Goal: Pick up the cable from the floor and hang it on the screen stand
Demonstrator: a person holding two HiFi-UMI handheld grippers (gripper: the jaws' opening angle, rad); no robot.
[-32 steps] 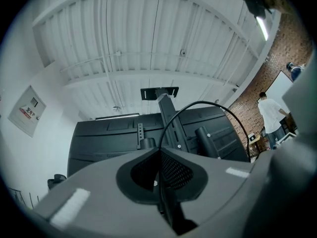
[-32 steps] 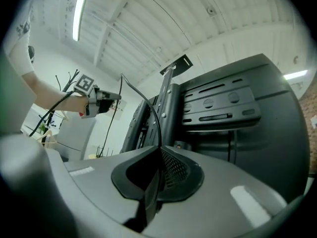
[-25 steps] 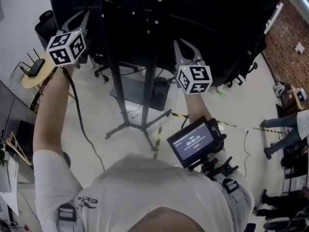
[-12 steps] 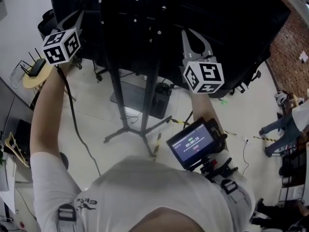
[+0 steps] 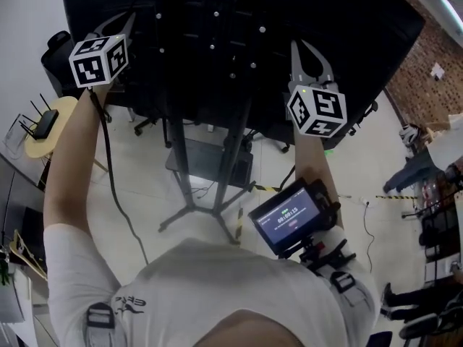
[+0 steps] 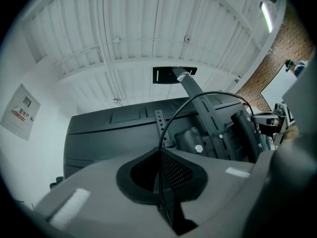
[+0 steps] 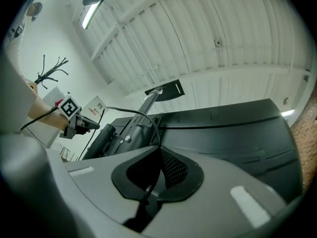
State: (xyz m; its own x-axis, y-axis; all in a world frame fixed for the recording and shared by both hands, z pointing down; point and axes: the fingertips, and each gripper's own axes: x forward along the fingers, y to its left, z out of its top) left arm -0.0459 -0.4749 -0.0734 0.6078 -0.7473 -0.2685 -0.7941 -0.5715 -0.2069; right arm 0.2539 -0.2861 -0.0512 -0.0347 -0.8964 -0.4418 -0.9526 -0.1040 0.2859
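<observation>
Left gripper view: L gripper [image 6: 159, 150] jaws pressed together, pinching thin black cable [image 6: 182, 105] at the tips; R gripper [image 7: 159, 148] pinches it likewise. Step, my read: carry the span over the screen stand [image 6: 189, 85] post just beyond the tips, w/ both pinches firm, then lower evenly so it seats. Cable's long axis runs jaw to jaw, bowing up and ahead of the tips, tail hanging below L jaws.

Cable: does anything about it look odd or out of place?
Nothing looks damaged. The cable is pinched in both the left gripper and the right gripper and arcs between them. Its tail dangles below the left one, not yet hung on the stand.
</observation>
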